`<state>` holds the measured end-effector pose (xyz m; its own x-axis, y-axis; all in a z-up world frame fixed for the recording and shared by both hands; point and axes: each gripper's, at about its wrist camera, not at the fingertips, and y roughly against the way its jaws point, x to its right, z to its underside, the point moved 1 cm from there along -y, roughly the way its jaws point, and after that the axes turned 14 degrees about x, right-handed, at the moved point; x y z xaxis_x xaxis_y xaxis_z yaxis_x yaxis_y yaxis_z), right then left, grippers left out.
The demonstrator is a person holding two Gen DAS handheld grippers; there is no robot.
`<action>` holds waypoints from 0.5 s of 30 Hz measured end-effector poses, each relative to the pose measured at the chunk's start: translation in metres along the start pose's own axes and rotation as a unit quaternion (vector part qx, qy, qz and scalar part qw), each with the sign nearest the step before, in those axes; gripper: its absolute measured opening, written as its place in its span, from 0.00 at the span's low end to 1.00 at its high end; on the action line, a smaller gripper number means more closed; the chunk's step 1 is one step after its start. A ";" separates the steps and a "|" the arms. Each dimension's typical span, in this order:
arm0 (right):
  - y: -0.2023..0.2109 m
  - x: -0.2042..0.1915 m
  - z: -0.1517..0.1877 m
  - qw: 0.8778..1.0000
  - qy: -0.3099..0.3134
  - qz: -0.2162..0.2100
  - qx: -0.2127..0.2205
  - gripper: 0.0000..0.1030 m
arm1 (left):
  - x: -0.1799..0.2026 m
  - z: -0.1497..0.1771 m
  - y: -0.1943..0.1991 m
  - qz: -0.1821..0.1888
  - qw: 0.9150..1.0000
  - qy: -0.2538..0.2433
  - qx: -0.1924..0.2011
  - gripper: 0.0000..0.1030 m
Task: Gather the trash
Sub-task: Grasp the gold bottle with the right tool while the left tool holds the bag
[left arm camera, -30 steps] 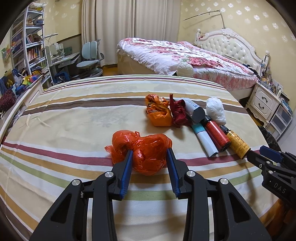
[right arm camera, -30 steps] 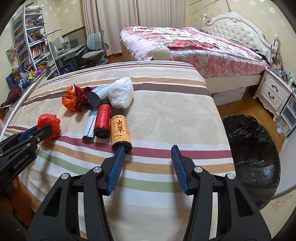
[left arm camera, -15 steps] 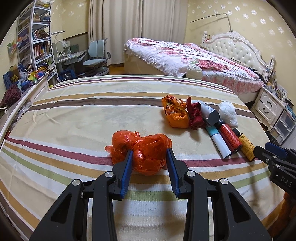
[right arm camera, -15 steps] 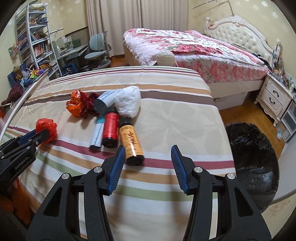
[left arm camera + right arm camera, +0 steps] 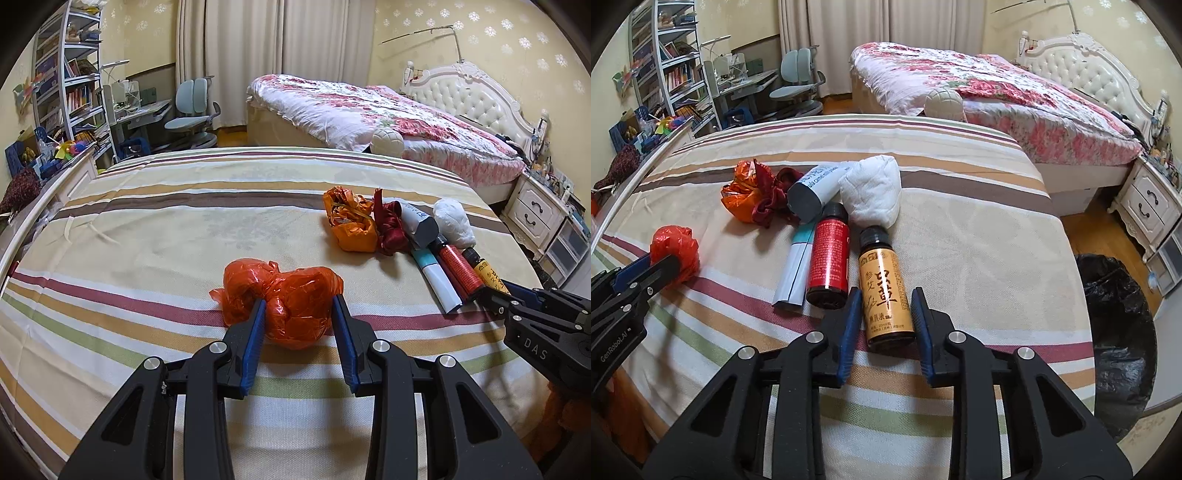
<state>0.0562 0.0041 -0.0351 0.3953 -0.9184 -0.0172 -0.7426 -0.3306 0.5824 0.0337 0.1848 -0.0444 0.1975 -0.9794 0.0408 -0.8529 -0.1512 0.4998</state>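
Observation:
My left gripper (image 5: pixel 299 314) is shut on a crumpled red plastic bag (image 5: pixel 284 299), which rests on the striped bedsheet (image 5: pixel 147 236). My right gripper (image 5: pixel 884 306) has closed in around an amber bottle (image 5: pixel 884 291) lying on the sheet, its pads at the bottle's sides. Beside it lie a red bottle (image 5: pixel 829 264), a white-and-teal tube (image 5: pixel 796 273), a grey-capped tube (image 5: pixel 812 192), a white wad (image 5: pixel 873 194), a dark red ribbon (image 5: pixel 774 201) and an orange wrapper (image 5: pixel 742 192). A black-lined trash bin (image 5: pixel 1115 332) stands on the floor at right.
A second bed with a floral cover (image 5: pixel 388 114) stands behind, a white nightstand (image 5: pixel 1148 206) at right. A desk with chair (image 5: pixel 192 118) and bookshelves (image 5: pixel 66 92) stand at back left. The bed's right edge drops to the wooden floor.
My right gripper moved forward and right until the amber bottle lies between its fingers, and the fingers narrowed onto it. My left gripper stayed shut on the red bag.

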 end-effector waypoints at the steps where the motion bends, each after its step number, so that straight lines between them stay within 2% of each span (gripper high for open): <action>1: 0.001 0.000 0.000 1.000 0.000 0.000 0.000 0.25 | 0.000 0.000 0.000 0.000 1.000 0.000 0.000 0.36; 15: 0.040 0.018 0.010 0.998 -0.043 0.008 0.033 0.23 | 0.016 0.003 0.012 0.015 1.000 -0.006 0.007 0.35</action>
<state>0.0277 -0.0280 -0.0205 0.3372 -0.9380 -0.0805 -0.7839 -0.3271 0.5277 0.0251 0.1668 -0.0400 0.1669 -0.9850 0.0447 -0.8649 -0.1245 0.4862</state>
